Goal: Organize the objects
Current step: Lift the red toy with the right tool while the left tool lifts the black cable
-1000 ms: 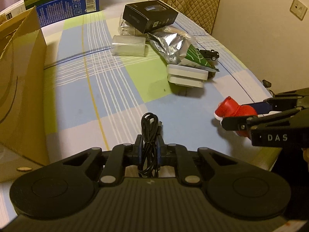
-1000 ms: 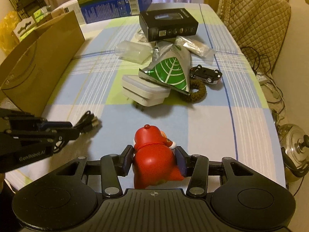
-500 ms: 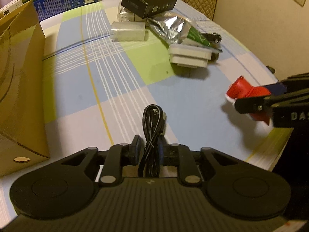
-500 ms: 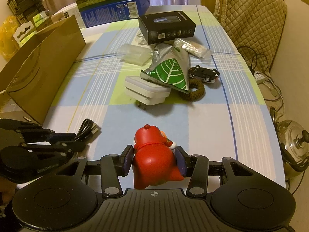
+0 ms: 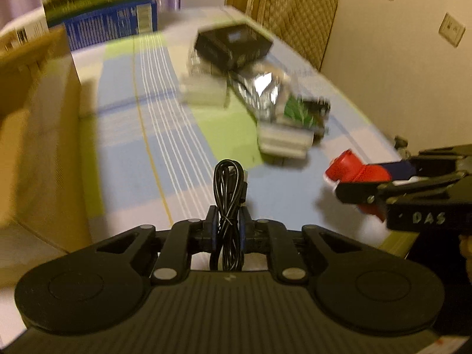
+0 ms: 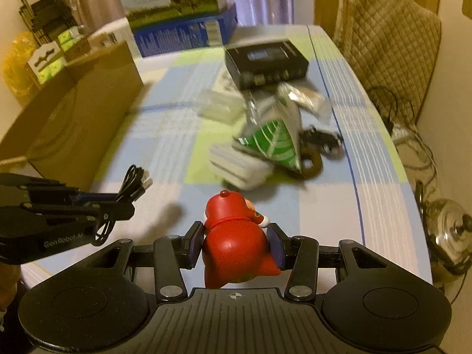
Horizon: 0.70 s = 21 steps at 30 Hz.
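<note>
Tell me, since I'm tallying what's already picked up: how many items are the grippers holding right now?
2. A coiled black cable sits clamped in the left gripper; a red toy figure is clamped in the right gripper.

The counter (image 6: 380,206) is covered by a blue, green and white checked cloth. Ahead of the tongs, a white flat box (image 6: 239,165), a foil pouch with a green leaf (image 6: 273,141), a black box (image 6: 265,65), a clear plastic case (image 6: 219,106), a toy car (image 6: 323,140) and a brown ring (image 6: 311,163) are found clustered. To the left, an open cardboard box (image 6: 79,124) is noted; beyond it, a blue carton (image 6: 183,34).
</note>
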Tool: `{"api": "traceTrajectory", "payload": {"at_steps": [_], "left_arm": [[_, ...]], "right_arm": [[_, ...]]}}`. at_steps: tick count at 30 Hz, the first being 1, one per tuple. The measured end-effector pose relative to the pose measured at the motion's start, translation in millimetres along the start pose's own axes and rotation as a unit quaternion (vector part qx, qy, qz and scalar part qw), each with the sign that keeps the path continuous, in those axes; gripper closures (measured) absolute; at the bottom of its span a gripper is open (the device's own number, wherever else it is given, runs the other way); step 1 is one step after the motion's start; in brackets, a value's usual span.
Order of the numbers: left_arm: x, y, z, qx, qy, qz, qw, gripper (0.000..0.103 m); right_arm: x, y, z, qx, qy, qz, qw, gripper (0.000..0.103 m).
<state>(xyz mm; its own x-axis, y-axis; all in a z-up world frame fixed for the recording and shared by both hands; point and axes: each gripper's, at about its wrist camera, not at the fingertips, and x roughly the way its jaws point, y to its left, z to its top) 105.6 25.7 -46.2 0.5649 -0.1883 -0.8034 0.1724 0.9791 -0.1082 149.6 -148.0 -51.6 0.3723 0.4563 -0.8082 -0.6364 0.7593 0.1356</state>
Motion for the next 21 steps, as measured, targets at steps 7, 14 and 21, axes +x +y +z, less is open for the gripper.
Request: {"api": "traceTrajectory", "payload": {"at_steps": [7, 14, 21], "left_arm": [[-66, 36, 33, -0.007, -0.052, 0.03, 0.9982, 0.093], [-120, 111, 42, -0.015, -0.072, 0.101, 0.9922, 0.093], [-130, 188, 33, -0.042, -0.051, 0.146, 0.9871, 0.093]], "right_arm": [[-23, 52, 52, -0.032, -0.053, 0.04, 0.997, 0.059], [-18, 131, 102, -0.074, -0.075, 0.117, 0.988, 0.059], [22, 203, 127, -0.104, -0.048, 0.175, 0.978, 0.059]]}}
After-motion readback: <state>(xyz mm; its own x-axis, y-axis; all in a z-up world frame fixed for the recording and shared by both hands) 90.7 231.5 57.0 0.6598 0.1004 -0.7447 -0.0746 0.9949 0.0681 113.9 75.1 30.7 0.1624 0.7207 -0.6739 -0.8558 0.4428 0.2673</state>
